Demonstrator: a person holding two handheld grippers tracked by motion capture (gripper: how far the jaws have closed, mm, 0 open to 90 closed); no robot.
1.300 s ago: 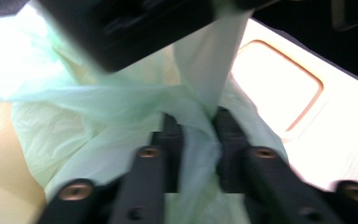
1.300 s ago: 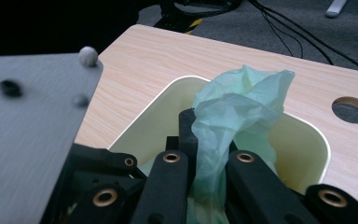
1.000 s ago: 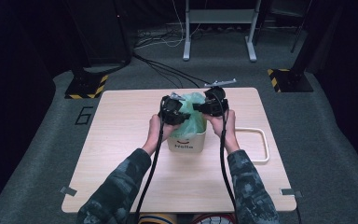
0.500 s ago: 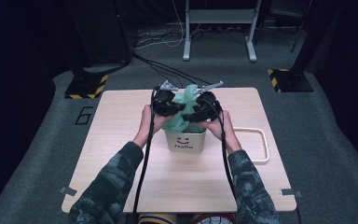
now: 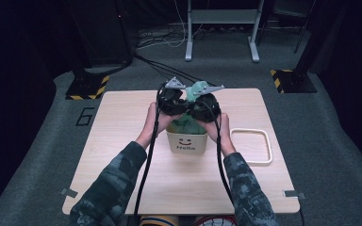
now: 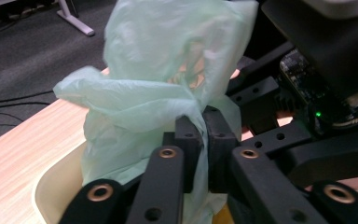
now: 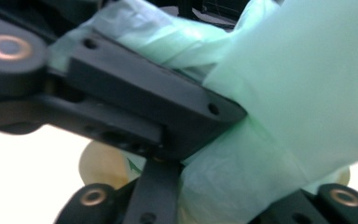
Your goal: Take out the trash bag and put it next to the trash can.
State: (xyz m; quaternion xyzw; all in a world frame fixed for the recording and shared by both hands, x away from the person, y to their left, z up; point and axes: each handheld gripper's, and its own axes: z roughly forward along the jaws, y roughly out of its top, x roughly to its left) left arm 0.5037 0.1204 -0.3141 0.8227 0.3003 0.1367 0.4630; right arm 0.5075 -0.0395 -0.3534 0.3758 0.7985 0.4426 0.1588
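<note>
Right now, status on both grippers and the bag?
Left gripper shut on green bag. Right gripper pinching it too, jaws just closed. Bag bunched above white bin. White tray off to the side, nothing blocking.

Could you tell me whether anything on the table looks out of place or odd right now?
Nothing stands out: the green bag sits bunched in the bin, and the white frame lies flat beside it.

On the front of the cream bin [image 5: 186, 142] before me I read "Hello" under a printed smiley face. On the grey floor [image 5: 37, 141] left of the table, a large "6" [image 5: 86, 116] is marked. I can read nothing else.
</note>
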